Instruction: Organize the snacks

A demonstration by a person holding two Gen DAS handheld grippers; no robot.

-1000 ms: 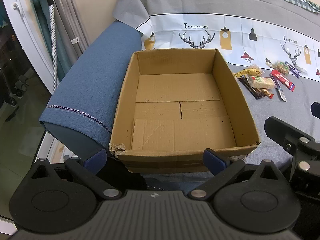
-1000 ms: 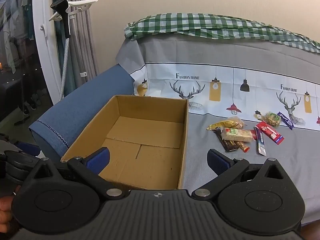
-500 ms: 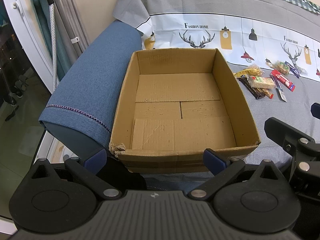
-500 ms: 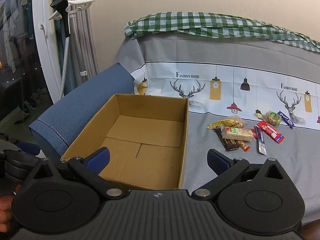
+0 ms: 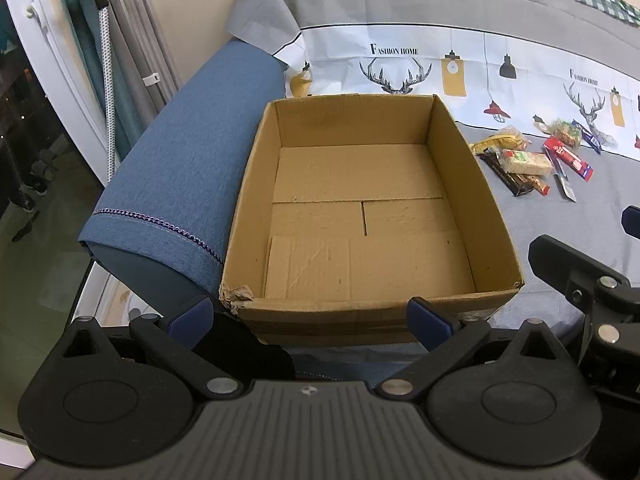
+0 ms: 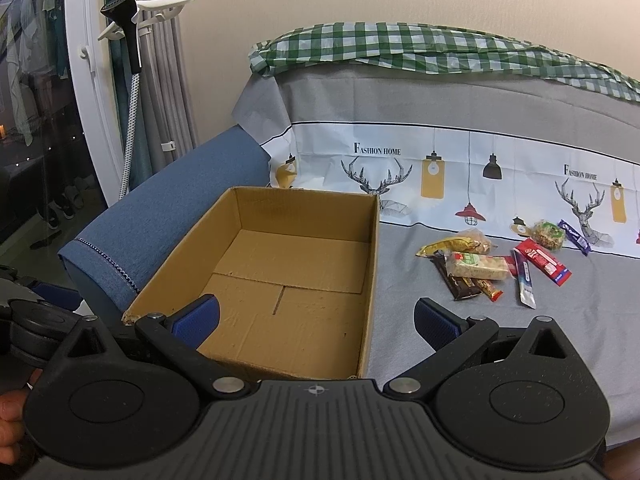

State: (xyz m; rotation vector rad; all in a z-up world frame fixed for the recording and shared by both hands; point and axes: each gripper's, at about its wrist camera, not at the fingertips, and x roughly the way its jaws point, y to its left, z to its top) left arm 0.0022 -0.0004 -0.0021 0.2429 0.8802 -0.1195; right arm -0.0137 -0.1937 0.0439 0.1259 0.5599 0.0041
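Nearby, both empty gripper pairs, left and right, gape over the cardboard box beside snacks.

Cardboard box on the sofa seat, armrest left, snacks right.

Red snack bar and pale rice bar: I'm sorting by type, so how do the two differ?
The red snack bar has an opaque red wrapper; the pale rice bar shows beige grains through clear wrap with a green label. The red snack bar lies alone on the grey cover; the pale rice bar rests across a dark brown bar. Both lie flat outside the cardboard box, right of it.
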